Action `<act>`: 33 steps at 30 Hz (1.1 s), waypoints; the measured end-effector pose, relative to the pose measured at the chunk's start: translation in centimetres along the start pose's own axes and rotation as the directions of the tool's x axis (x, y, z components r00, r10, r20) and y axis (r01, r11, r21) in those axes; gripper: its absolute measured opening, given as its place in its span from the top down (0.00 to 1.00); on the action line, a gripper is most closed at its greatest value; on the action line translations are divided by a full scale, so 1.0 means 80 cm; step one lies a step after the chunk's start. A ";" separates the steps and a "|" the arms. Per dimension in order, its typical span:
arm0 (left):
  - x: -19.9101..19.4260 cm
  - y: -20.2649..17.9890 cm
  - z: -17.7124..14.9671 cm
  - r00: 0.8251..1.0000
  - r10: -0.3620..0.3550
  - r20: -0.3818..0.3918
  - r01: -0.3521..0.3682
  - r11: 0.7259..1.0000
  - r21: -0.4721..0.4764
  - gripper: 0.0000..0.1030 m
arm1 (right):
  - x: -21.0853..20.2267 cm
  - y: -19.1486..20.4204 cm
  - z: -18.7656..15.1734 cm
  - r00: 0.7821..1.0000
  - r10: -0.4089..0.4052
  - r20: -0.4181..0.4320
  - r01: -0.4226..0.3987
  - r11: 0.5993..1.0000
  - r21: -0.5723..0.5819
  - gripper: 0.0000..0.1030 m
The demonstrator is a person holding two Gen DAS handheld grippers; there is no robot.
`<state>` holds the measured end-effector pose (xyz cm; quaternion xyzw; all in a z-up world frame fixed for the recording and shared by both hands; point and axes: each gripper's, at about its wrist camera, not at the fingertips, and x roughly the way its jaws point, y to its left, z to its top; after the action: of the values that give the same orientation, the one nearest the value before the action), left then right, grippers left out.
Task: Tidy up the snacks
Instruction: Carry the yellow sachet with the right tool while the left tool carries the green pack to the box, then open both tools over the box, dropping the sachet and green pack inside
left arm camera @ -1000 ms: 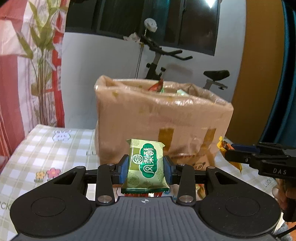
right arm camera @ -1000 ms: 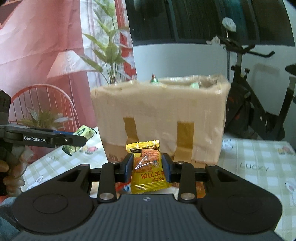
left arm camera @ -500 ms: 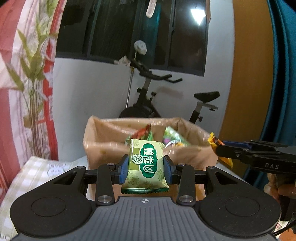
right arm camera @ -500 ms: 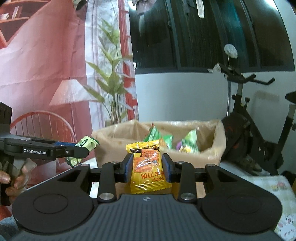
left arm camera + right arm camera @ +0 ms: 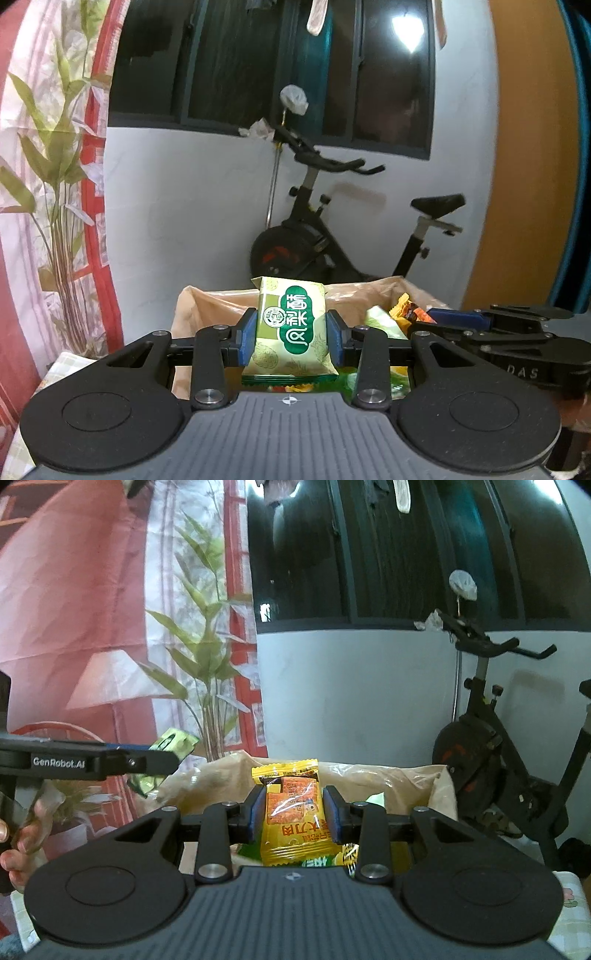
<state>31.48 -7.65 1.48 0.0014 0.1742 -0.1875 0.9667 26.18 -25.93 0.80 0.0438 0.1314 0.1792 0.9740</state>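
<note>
My left gripper (image 5: pixel 291 338) is shut on a green snack packet (image 5: pixel 291 325) and holds it upright above the open brown cardboard box (image 5: pixel 207 306). My right gripper (image 5: pixel 294 818) is shut on a yellow-orange snack packet (image 5: pixel 293 812), also above the box (image 5: pixel 406 779). Several snack packets lie inside the box, partly hidden by the grippers. In the left wrist view the right gripper (image 5: pixel 417 317) comes in from the right with its yellow packet (image 5: pixel 404 308). In the right wrist view the left gripper (image 5: pixel 173 755) comes in from the left with its green packet (image 5: pixel 173 744).
An exercise bike (image 5: pixel 332 236) stands behind the box against a white wall. A dark window (image 5: pixel 258 62) is above it. A red and white leaf-patterned curtain (image 5: pixel 48 166) hangs on the left. A checked tablecloth (image 5: pixel 569 890) shows at the edges.
Both grippers have risen from in front of the box's taped side to above its open top, each still holding its packet. The box's inside has come into view.
</note>
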 end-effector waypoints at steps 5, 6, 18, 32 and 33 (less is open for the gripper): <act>0.026 0.010 -0.005 0.999 0.016 -0.049 -0.016 1.000 0.000 0.59 | 0.038 -0.005 -0.006 0.999 -0.008 -0.052 0.009 1.000 0.023 0.65; 0.028 0.013 -0.007 0.998 0.011 -0.056 -0.012 1.000 -0.008 0.55 | 0.044 -0.006 -0.009 0.998 -0.006 -0.068 0.008 0.999 0.033 0.65; -0.025 0.037 -0.016 1.000 0.017 -0.016 -0.018 0.999 -0.036 0.45 | 0.020 -0.014 -0.020 0.997 -0.013 -0.074 0.020 0.996 0.092 0.52; -0.101 0.059 -0.084 0.997 0.064 -0.050 -0.069 0.991 -0.111 0.45 | -0.074 0.002 -0.052 0.997 -0.074 0.008 0.073 0.995 0.067 0.52; -0.102 0.059 -0.090 0.996 0.072 -0.056 -0.078 0.991 -0.113 0.45 | -0.080 0.001 -0.056 0.997 -0.078 0.009 0.077 0.994 0.075 0.52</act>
<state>23.69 0.15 -2.81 -0.0432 0.2095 -0.1407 0.9667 19.17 -27.97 -1.98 0.0762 0.1337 0.1360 0.9787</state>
